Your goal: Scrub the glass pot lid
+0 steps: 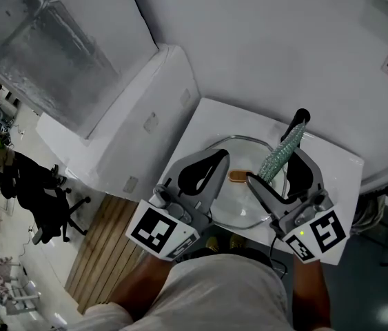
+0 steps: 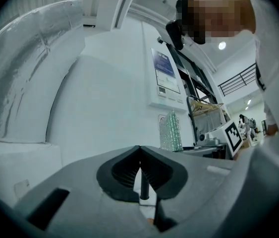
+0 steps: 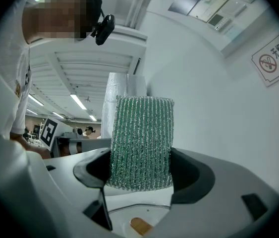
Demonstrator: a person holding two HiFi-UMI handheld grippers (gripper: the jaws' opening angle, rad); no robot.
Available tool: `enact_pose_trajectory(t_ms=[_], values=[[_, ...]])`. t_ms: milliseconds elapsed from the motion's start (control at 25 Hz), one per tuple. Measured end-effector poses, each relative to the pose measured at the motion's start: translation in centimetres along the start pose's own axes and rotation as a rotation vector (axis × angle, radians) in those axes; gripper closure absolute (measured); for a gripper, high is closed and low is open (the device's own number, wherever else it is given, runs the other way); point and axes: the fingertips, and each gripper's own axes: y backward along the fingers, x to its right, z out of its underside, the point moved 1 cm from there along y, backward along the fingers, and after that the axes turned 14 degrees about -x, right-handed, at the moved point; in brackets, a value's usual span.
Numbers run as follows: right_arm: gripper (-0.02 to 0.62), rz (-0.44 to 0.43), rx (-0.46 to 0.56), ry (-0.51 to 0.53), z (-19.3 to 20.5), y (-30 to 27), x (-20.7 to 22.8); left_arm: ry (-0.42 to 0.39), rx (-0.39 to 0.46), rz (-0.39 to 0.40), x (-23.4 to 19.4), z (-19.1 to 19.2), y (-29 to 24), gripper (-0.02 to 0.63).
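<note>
Glass pot lid [image 1: 243, 209] lies on the white surface [image 1: 335, 165], brown knob [image 1: 238, 176] up. Left claw [image 1: 220, 158] closed over it; right claw [image 1: 278, 169] grips a green scrubber [image 1: 280, 152].

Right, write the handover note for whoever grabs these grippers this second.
Left gripper: tongs shut, nothing plainly gripped, over the lid's left side.
Right gripper: tongs shut on the green scouring pad, which stands upright, clear of the glass.
Glass pot lid: lying flat on the white table, wooden knob up, below both grippers.
Done: pad is in hand.
Left: probably steady the lid, bring the pad down, scrub.
</note>
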Motion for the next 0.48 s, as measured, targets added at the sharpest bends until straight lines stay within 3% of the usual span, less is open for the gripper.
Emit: enact_pose_trajectory(t_ms=[480], values=[[0.247,0.001,-0.005,0.000,0.10,-0.19,0.12,0.001,0.002,0.003,-0.22,0.01,-0.17,0.591]])
